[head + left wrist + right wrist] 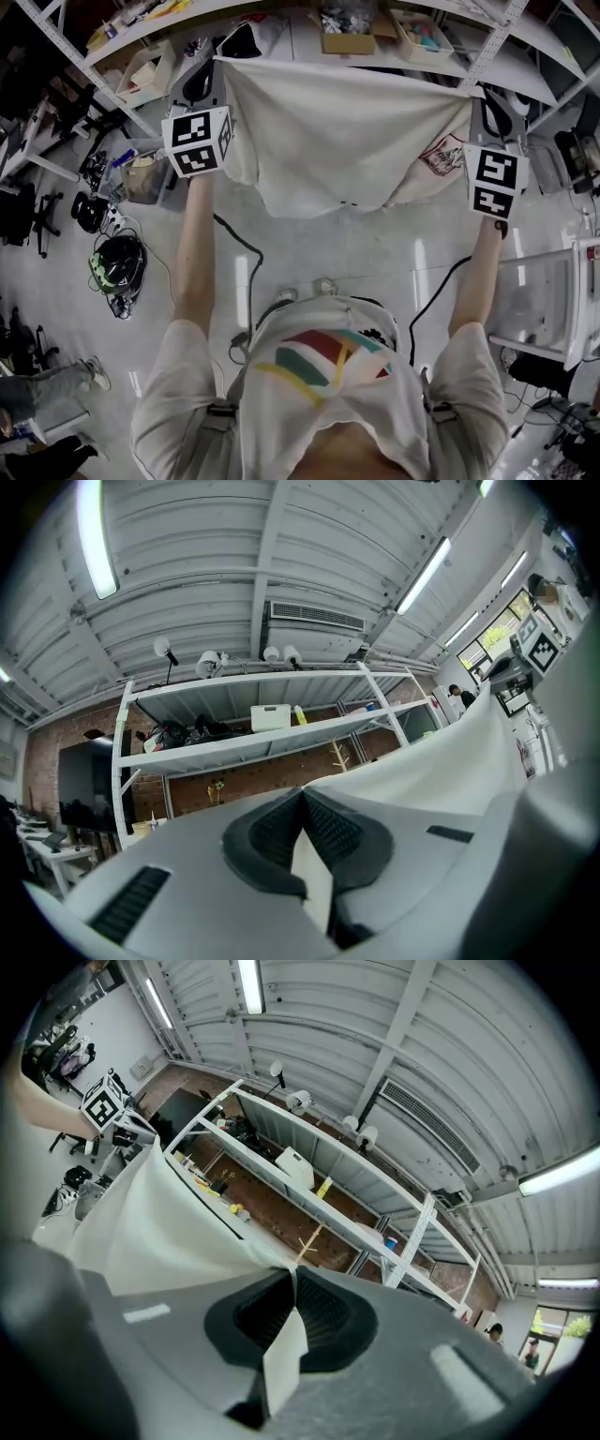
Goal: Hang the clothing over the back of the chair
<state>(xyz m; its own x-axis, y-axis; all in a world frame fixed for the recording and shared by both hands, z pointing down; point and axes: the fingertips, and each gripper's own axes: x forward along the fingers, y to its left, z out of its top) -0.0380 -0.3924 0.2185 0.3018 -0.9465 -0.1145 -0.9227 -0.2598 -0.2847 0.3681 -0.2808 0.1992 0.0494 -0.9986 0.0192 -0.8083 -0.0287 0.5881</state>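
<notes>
Left gripper (302, 803) and right gripper (292, 1288) each pinch the cream cloth garment (347, 141), spread above the glossy grey floor (356, 248); white metal shelving (492, 42) stands far.

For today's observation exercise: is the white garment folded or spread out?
Spread out: the garment hangs stretched flat between left gripper and right gripper.

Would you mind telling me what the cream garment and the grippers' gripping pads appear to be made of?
Garment: soft woven or knit fabric, probably cotton, matte. It drapes limply and folds where it is pinched.
Pads: dark, ribbed, rubber-like material with a matte finish, judging by the fine grooves.
</notes>
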